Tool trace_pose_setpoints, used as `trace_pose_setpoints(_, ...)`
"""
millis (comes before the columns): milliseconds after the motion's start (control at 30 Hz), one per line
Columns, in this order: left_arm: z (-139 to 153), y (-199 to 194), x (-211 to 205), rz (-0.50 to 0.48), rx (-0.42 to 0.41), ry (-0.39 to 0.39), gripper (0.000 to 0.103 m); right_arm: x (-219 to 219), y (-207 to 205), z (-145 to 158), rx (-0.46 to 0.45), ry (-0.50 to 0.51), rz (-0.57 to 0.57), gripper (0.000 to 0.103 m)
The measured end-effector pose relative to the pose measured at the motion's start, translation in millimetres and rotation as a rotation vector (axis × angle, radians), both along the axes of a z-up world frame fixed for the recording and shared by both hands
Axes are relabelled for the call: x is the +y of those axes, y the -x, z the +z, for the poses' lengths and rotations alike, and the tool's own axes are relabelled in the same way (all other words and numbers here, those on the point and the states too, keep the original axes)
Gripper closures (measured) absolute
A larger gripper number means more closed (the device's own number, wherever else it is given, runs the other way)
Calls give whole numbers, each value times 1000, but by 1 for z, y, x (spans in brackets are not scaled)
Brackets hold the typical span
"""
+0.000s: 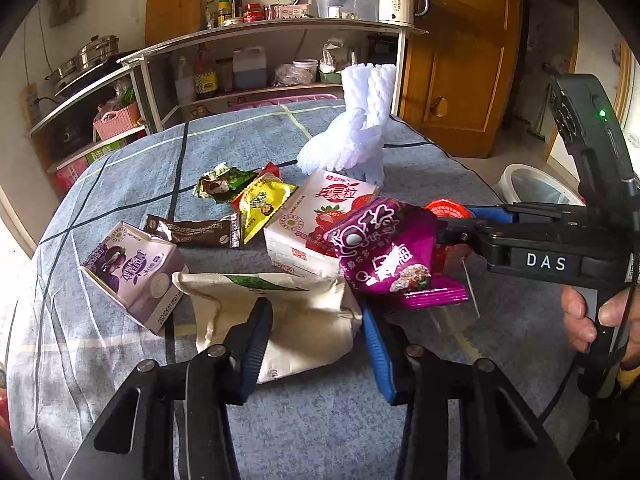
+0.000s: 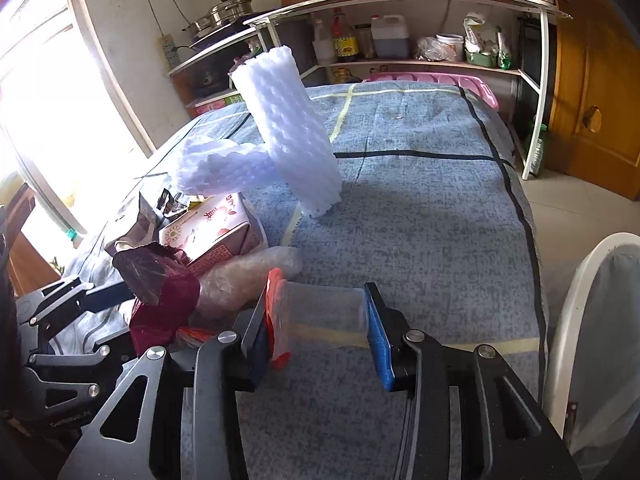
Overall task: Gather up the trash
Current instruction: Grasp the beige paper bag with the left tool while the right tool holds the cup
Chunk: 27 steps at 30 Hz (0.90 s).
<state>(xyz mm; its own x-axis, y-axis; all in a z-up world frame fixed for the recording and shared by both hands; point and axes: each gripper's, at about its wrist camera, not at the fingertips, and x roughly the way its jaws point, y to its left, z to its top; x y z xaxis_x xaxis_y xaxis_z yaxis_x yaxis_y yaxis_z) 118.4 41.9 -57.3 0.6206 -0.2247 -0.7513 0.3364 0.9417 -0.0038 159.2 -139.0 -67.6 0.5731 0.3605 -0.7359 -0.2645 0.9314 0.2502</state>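
My right gripper (image 2: 318, 332) is shut on a clear plastic cup (image 2: 324, 306) with a red lid (image 2: 276, 316), held sideways just above the table; in the left wrist view it (image 1: 456, 226) comes in from the right. My left gripper (image 1: 316, 336) is open over a cream paper bag (image 1: 288, 312), with a purple snack wrapper (image 1: 388, 252) by its right finger. Trash lies on the blue tablecloth (image 1: 132, 168): a purple milk carton (image 1: 132, 272), a strawberry carton (image 1: 316, 224), brown (image 1: 192, 230), yellow (image 1: 264, 204) and green (image 1: 224, 186) wrappers, and white foam netting (image 1: 352, 136).
A white bin with a liner (image 2: 592, 344) stands at the table's right edge; it also shows in the left wrist view (image 1: 536, 186). A metal shelf (image 1: 256, 64) with bottles and a kettle stands behind the table. A wooden door (image 1: 460, 56) is at the right.
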Motion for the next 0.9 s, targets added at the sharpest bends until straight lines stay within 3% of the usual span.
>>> trace_pose_setpoints(533,20,32,38,59,-23,89,54,-8,18,8,-47,-22,-7,61)
trace_pose_setpoints(667,15,37,41,72,-7,72,60,-7,21,10,-55,-24,-1,61)
trace_pose_setpoints(800,17,37,49,152,-34,51,50,-7,24,11,-62,-24,3,61)
trace_pose_setpoints(900,11,34,55,162,3,82,49,-9,25,11,-66,-29,-5,61)
